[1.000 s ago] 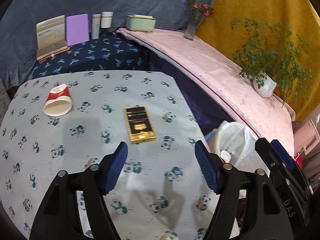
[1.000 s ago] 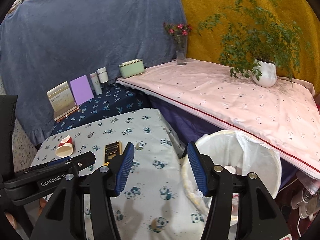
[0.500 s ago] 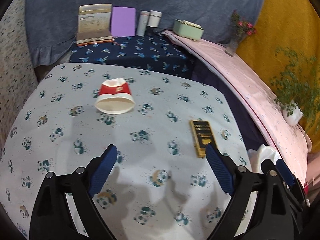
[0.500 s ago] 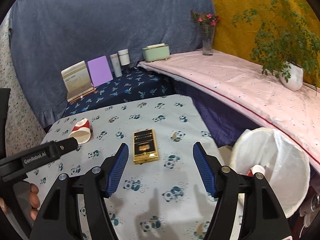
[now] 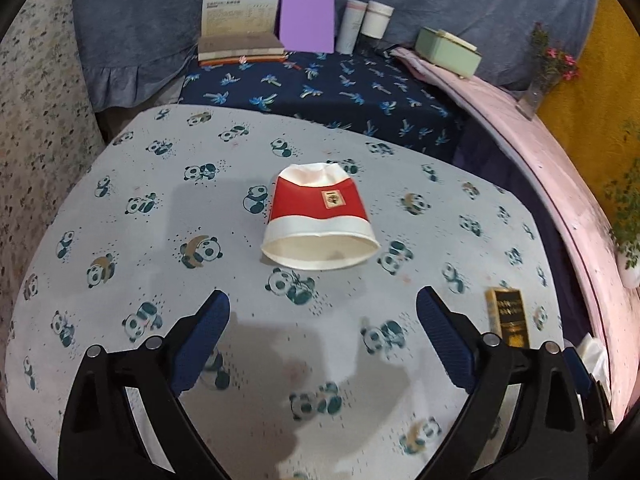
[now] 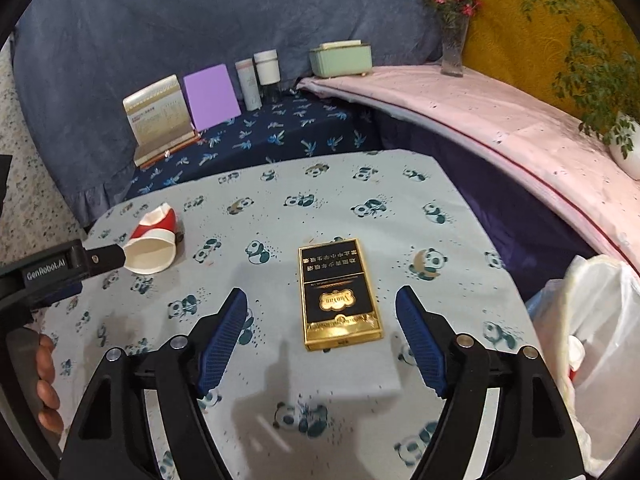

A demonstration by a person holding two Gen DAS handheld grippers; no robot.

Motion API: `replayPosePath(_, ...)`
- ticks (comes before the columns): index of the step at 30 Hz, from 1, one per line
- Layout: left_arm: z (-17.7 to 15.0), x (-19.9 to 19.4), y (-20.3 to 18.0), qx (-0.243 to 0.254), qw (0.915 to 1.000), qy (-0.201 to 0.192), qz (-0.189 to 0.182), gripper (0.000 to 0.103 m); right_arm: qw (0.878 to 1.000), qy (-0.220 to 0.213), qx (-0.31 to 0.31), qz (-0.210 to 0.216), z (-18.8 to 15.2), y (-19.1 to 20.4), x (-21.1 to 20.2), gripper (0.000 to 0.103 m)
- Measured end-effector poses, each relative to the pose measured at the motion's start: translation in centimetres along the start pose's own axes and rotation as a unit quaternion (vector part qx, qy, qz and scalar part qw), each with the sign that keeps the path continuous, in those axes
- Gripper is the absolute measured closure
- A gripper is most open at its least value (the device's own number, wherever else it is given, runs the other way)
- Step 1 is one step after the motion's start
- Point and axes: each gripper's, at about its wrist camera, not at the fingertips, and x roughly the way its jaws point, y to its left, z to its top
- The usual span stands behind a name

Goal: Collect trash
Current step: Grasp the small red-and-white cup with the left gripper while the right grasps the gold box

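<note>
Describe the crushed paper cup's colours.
White paper cup with a broad red band and a small label; clearest in the left wrist view.

Panda-print table, blue drape, yellow drape behind.

A home corner: cloth-draped tables, flower vase, potted plant.

Paper cup: red band on white. Cigarette pack: black and gold. Tablecloth: pale grey, panda print. Upper-centre cloth: navy, palm print. Gripper pads: blue.
</note>
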Motion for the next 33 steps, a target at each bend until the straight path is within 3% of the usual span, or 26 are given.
replayPosePath(8,1.7,4.3,0.1,-0.028,0.9995,0.014,0.004,0.013,0.999,0.031,-0.008,-0.013,0.4,0.0,4.9,0.030)
replayPosePath(15,2.3,6.7,1.7,-0.105,0.9943,0.019,0.011,0.013,0.998,0.058,-0.012,-0.012,0.2,0.3,6.8,0.030)
replayPosePath(17,2.4,6.9,1.6,-0.102,0.9945,0.012,0.022,0.016,0.998,0.060,-0.013,-0.010,0.2,0.5,6.9,0.030)
replayPosePath(19,2.5,7.1,1.1,-0.072,0.9970,0.010,0.026,0.035,0.998,0.063,-0.021,-0.013,0.2,0.8,7.0,0.035)
replayPosePath(21,2.5,7.3,0.7,-0.040,0.9986,0.010,0.033,0.053,0.997,0.063,-0.031,-0.015,0.3,1.2,7.1,0.049)
replayPosePath(24,2.3,7.1,1.0,-0.039,0.9990,0.009,0.022,0.055,0.997,0.063,-0.039,-0.011,0.1,1.6,6.9,0.049)
replayPosePath(26,2.0,7.0,1.0,-0.032,0.9993,0.010,0.017,0.094,0.997,0.062,-0.041,-0.007,-0.1,1.8,6.7,0.049)
replayPosePath(27,1.9,7.2,0.9,-0.025,0.9994,0.022,0.011,0.099,0.997,0.062,-0.040,-0.006,-0.2,1.9,6.6,0.049)
replayPosePath(33,0.4,5.8,0.7,-0.015,0.9996,0.022,-0.004,0.101,0.998,0.060,-0.029,0.001,-1.0,1.8,5.1,0.049)
